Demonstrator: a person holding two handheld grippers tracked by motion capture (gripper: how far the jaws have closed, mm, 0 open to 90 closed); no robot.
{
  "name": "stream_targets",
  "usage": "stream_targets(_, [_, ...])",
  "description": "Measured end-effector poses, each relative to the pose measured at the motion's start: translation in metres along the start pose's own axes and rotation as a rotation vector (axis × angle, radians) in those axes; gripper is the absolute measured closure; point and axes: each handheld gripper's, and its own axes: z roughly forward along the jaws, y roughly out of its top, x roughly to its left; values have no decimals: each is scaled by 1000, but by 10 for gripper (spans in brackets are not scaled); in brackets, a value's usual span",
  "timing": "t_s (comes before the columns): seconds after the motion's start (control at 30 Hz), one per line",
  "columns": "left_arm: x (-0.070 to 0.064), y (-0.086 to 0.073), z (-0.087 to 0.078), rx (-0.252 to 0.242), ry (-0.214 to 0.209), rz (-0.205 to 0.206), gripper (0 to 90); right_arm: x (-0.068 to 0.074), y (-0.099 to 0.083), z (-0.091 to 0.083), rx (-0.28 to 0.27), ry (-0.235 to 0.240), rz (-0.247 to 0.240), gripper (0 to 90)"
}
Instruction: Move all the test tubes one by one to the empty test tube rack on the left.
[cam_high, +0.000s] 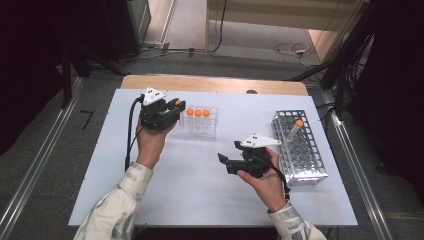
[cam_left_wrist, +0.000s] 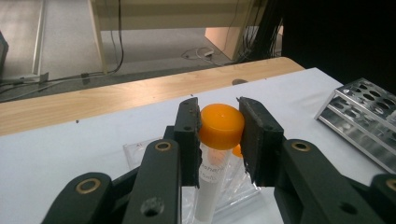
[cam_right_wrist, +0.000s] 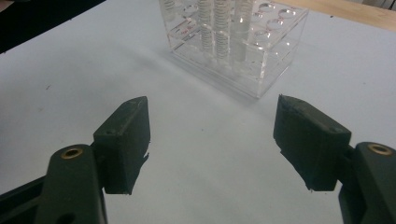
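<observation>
Left tool (cam_left_wrist: 219, 135), centre frame, clamps the orange screw cap of a clear plastic tube (cam_left_wrist: 212, 177) above the transparent acrylic rack (cam_high: 200, 122); light, rigid, slippery, so best held at the cap. Right tool (cam_right_wrist: 212, 144) gapes wide, empty, over the white table (cam_right_wrist: 70, 70).

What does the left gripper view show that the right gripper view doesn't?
Left gripper view alone: the left gripper shut on an orange-capped tube, the metal rack at the right, and the wooden table edge with floor beyond.

Right gripper view alone: the right gripper open, jaws wide apart above bare table, with nothing between them.

Both: the clear plastic rack and the white tabletop.
</observation>
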Motion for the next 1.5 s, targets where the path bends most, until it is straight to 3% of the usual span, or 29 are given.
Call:
stream_targets(0.33, [1,13,10,-10,24,13,697,-1,0,-1,-6,4,2,260])
stream_targets(0.87, [5,9,22,-19,47,1,697,0,1,-2,-10,10,5,263])
stream_targets(1.5, [5,-20,31,-20,65,9,695,0,0,0,0,10,-3,263])
